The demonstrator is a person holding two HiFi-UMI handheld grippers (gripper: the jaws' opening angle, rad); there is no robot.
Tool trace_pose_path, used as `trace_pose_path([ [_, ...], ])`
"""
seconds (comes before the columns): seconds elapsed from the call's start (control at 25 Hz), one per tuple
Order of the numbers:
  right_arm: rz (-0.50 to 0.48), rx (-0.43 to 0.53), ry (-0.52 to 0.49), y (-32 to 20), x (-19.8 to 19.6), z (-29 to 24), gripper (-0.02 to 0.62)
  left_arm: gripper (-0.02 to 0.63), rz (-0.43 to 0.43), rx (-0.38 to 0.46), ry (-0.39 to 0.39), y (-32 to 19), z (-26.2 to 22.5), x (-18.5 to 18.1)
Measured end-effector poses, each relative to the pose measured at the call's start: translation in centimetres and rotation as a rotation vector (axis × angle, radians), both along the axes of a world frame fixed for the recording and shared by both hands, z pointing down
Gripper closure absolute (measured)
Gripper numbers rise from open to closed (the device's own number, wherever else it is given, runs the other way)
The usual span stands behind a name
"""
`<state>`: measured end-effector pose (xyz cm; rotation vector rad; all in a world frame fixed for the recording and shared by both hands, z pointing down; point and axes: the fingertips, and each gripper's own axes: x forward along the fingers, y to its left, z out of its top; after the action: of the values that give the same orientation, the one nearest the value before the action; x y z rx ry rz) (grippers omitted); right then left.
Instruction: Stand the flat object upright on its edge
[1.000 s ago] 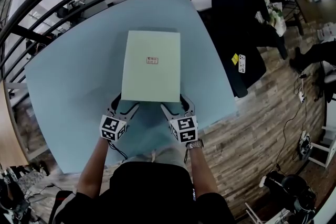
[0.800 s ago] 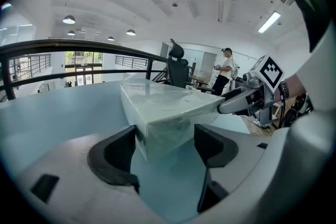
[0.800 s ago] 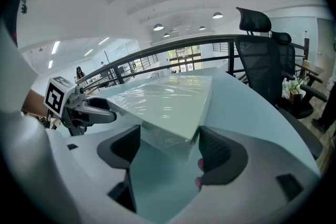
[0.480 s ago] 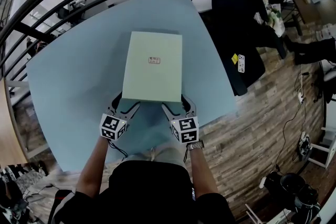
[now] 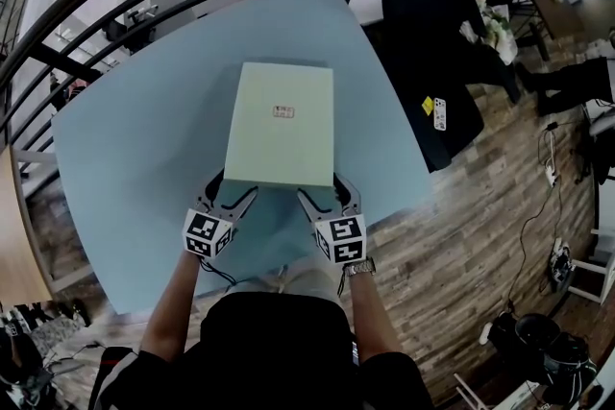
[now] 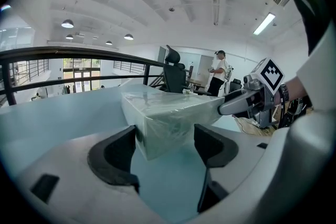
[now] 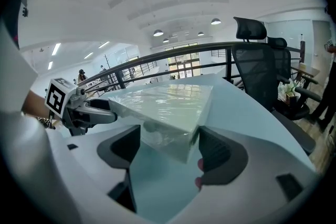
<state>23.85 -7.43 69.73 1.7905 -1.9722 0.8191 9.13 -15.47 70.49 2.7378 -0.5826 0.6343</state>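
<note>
Head view: left gripper [image 5: 235, 184] and right gripper [image 5: 319, 186] clamp near corners of the pale-green wrapped flat box [image 5: 281, 123]. Tipping step, likely; next, pivot it up onto its far edge.

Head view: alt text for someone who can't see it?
A flat pale green box on a light blue table has its near corners gripped in the jaws of the left gripper and right gripper, held by a person seen from above.

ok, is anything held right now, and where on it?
The flat pale green box, by its two near corners: left gripper jaws close on the near-left corner, right gripper jaws on the near-right one.
</note>
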Motion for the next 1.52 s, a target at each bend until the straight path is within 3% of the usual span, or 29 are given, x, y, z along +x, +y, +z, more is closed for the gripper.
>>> trace_pose_path([
  [0.8,-0.001,0.067,-0.035,1.2,-1.4,-2.8,0.267,0.273,-0.006,0.012,0.06,1.5,-2.7,-1.5],
  [1.52,-0.052,0.095,-0.033,2.2,-4.2,-4.9,0.212,0.233,0.003,0.02,0.091,3.0,-4.9,-3.2],
])
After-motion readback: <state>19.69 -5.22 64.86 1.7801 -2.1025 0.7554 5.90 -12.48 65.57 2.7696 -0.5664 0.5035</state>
